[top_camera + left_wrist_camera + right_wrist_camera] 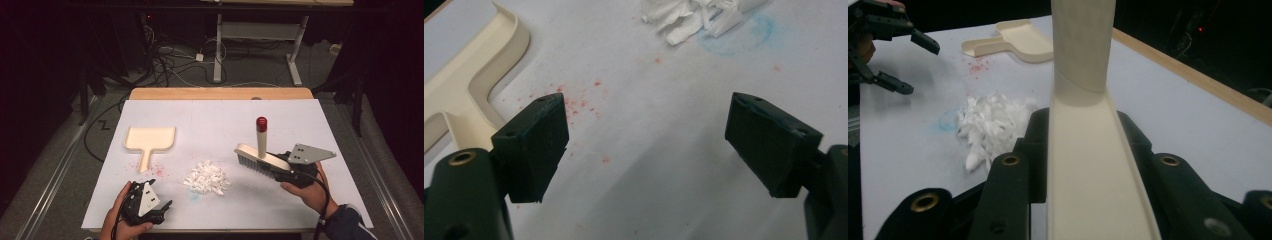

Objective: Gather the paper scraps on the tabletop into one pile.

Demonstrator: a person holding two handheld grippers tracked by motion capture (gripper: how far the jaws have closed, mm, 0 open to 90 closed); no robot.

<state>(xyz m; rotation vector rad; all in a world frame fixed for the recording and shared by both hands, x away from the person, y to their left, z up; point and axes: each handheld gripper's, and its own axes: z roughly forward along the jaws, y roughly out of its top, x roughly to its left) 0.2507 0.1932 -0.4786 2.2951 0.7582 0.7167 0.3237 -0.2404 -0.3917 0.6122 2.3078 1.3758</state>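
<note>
A cream hand brush point(256, 156) with grey bristles and a red-tipped upright handle point(261, 124) hangs just right of a pile of white paper scraps point(206, 177). My right gripper point(279, 168) is shut on the brush's back end. In the right gripper view the cream brush back point(1083, 190) runs up between the black jaws. A cream dustpan point(150, 140) lies flat at the left, handle toward me. My left gripper point(156, 196) rests near the front left edge, open and holding nothing. Its jaws point(646, 135) stand wide over bare paper, the dustpan point(469, 80) to their left.
White paper point(300, 120) covers the wooden table point(220, 93). Red specks point(574, 102) lie by the dustpan handle, and a faint blue smear point(739, 35) sits beside the scraps point(694, 15). Beyond the table are a dark floor, cables and a desk frame point(260, 35).
</note>
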